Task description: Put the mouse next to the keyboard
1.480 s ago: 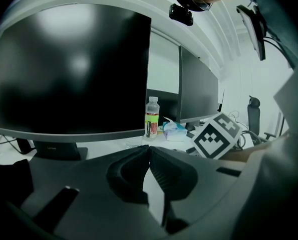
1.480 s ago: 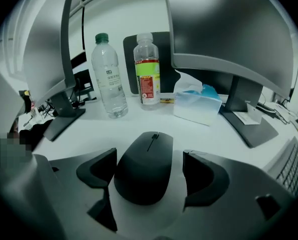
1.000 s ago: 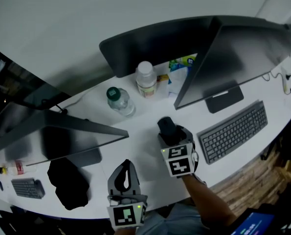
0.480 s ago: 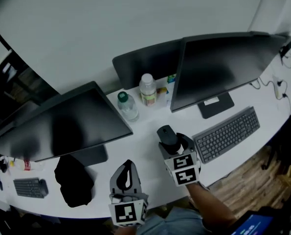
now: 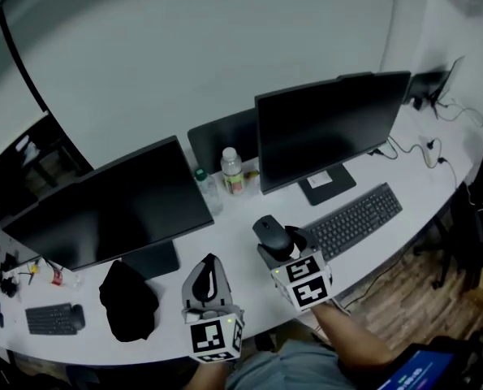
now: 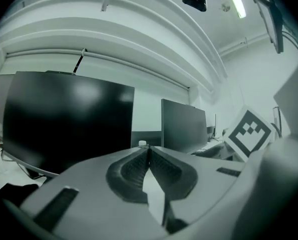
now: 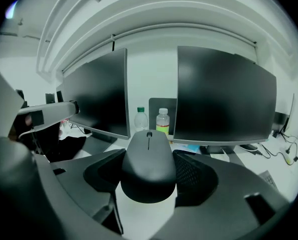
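Note:
A dark grey mouse (image 7: 149, 159) sits clamped between the pads of my right gripper (image 7: 149, 176), lifted off the white desk (image 5: 233, 238). In the head view the mouse (image 5: 271, 235) hangs just left of the dark keyboard (image 5: 354, 220), which lies in front of the right monitor (image 5: 332, 128). My left gripper (image 5: 208, 287) is low at the desk's front edge with its jaws pressed together and nothing in them; its own view shows the gripper (image 6: 149, 156) shut, pointing at the monitors.
A left monitor (image 5: 115, 205) stands at left with a black cloth (image 5: 129, 301) in front of it. Two bottles (image 5: 231, 171) stand between the monitors. A small keyboard (image 5: 50, 318) lies far left. Cables (image 5: 428, 149) trail at the desk's right end.
The head view has tipped up and pulled back, showing more wall and both monitors. The right gripper still holds the mouse near the keyboard's left end. The left gripper has stayed low.

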The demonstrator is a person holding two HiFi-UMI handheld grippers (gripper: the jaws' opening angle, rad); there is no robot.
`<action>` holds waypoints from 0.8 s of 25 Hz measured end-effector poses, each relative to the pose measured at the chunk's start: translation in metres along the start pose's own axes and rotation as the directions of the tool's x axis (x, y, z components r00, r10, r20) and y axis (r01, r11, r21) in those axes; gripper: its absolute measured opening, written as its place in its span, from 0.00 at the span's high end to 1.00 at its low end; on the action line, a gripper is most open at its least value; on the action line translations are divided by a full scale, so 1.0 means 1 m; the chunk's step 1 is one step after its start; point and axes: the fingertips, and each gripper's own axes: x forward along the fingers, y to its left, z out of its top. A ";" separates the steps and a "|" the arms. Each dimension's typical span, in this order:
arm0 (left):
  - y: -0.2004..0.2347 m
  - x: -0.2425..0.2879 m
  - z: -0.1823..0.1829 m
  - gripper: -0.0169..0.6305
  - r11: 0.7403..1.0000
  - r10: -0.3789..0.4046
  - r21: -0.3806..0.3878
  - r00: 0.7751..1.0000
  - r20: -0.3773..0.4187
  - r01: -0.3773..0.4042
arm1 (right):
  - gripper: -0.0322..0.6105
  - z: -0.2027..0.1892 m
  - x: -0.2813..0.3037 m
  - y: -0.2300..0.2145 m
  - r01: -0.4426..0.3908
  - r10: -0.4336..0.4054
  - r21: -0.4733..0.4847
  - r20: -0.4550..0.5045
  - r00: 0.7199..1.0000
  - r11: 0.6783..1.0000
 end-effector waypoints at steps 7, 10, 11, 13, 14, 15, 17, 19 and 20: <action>-0.028 0.001 0.003 0.97 1.000 -0.010 0.025 1.000 -0.004 0.010 | 0.48 0.002 -0.020 -0.015 -0.023 0.022 0.014 0.027 0.999 1.000; -0.048 0.015 -0.001 0.97 0.999 -0.016 0.033 1.000 -0.011 0.016 | 0.48 -0.003 -0.024 -0.033 -0.042 0.041 0.017 0.030 0.999 0.999; -0.055 0.022 -0.003 0.97 0.999 -0.016 0.035 1.000 -0.013 0.017 | 0.48 -0.005 -0.024 -0.041 -0.047 0.046 0.021 0.029 0.999 0.999; -0.070 0.036 -0.003 0.97 0.999 -0.011 0.036 1.000 -0.020 0.012 | 0.48 -0.006 -0.024 -0.058 -0.059 0.059 0.028 0.025 0.998 0.998; -0.079 0.043 -0.003 0.97 0.999 -0.008 0.037 1.000 -0.024 0.009 | 0.48 -0.007 -0.025 -0.067 -0.066 0.065 0.030 0.023 0.998 0.997; -0.090 0.050 -0.005 0.97 0.999 -0.008 0.040 1.000 -0.026 0.009 | 0.48 -0.009 -0.028 -0.077 -0.070 0.069 0.031 0.020 0.997 0.997; -0.117 0.065 -0.011 0.97 0.999 -0.023 0.041 0.999 -0.029 0.024 | 0.48 -0.015 -0.036 -0.103 -0.067 0.066 0.035 0.012 0.998 0.997; -0.146 0.082 -0.014 0.97 0.998 -0.048 0.037 0.998 -0.038 0.049 | 0.48 -0.022 -0.043 -0.132 -0.051 0.051 0.043 0.003 0.999 0.998; -0.160 0.091 -0.015 0.97 0.997 -0.060 0.037 0.997 -0.044 0.062 | 0.48 -0.025 -0.046 -0.148 -0.040 0.040 0.048 0.000 0.999 0.998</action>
